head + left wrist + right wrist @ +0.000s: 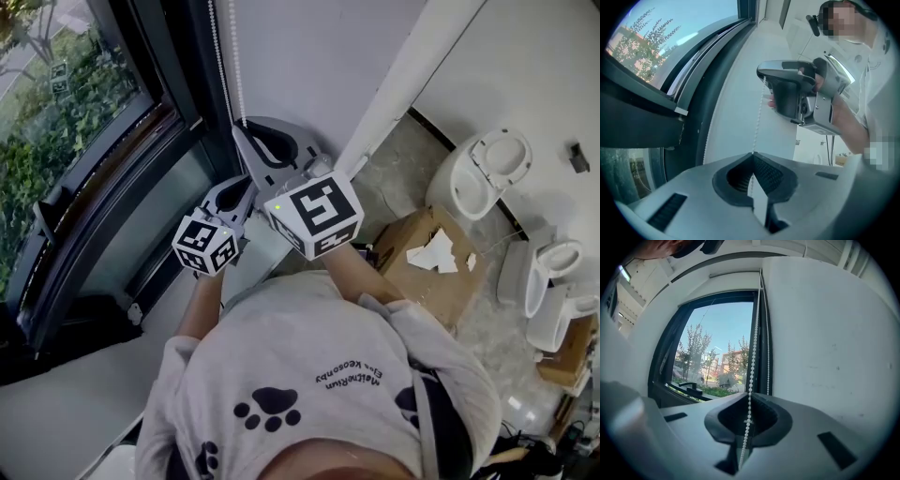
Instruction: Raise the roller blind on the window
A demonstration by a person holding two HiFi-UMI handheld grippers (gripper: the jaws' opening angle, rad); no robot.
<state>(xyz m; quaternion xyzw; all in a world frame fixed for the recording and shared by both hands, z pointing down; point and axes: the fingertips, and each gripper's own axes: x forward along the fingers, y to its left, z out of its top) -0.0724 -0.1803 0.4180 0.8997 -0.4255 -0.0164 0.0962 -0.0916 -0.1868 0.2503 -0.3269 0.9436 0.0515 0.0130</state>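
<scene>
**At the window's right edge, both grippers clamp the blind's chain**

Beside the window [75, 103], against its dark right frame, the blind's bead chain [753, 343] hangs in two strands next to the white wall [825, 333]. The right hand-held gripper [751, 395] has its jaws closed on the strand nearer the window, and the beads run down between its pads. The left hand-held gripper [752, 154] sits lower, its jaws fully together with a strand pinched at their tips. That strand rises towards the right one's jaws above. Both point level at the window frame. The blind's fabric cannot be made out, and the glass shows trees and sky.
</scene>
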